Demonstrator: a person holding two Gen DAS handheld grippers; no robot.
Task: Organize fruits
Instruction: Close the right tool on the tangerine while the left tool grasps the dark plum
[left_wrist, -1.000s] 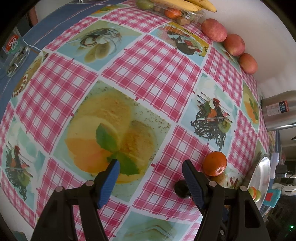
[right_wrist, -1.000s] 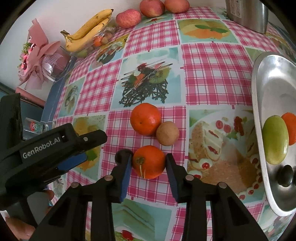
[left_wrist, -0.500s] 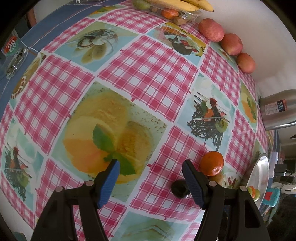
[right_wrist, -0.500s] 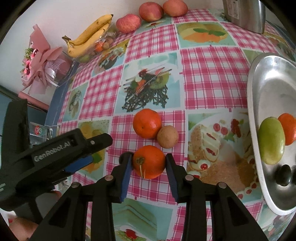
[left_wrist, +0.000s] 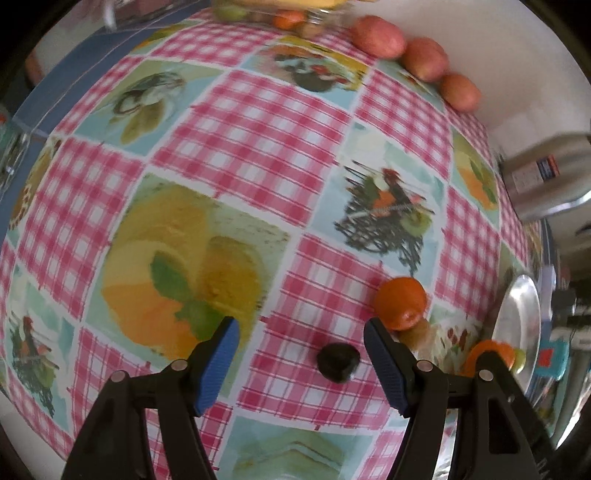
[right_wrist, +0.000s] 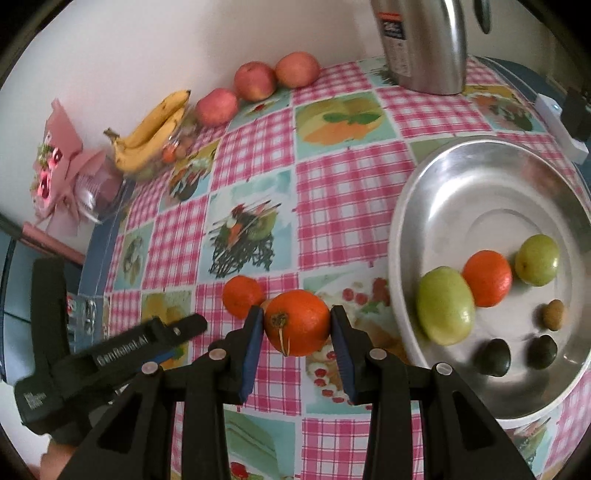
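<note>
My right gripper (right_wrist: 297, 325) is shut on an orange (right_wrist: 297, 322) and holds it above the tablecloth, left of the round metal tray (right_wrist: 436, 184). The tray holds a green fruit (right_wrist: 445, 310), an orange (right_wrist: 487, 272), another green fruit (right_wrist: 536, 259), a small brown fruit (right_wrist: 553, 314) and two dark fruits (right_wrist: 493, 356). A second orange (right_wrist: 242, 295) lies on the cloth behind it. My left gripper (left_wrist: 301, 347) is open over the cloth, with a small dark fruit (left_wrist: 338, 361) between its fingers, nearer the right one. An orange (left_wrist: 400, 302) lies further right.
Three red apples (right_wrist: 255, 80), bananas (right_wrist: 151, 133) on a clear box and a pink bouquet (right_wrist: 59, 162) line the far wall. A steel kettle (right_wrist: 424, 40) stands at the back right. A white device (right_wrist: 561, 125) lies beyond the tray.
My right gripper has lifted the orange off the cloth and swung right toward the tray. My left gripper has shifted so the dark fruit now lies between its fingers.
</note>
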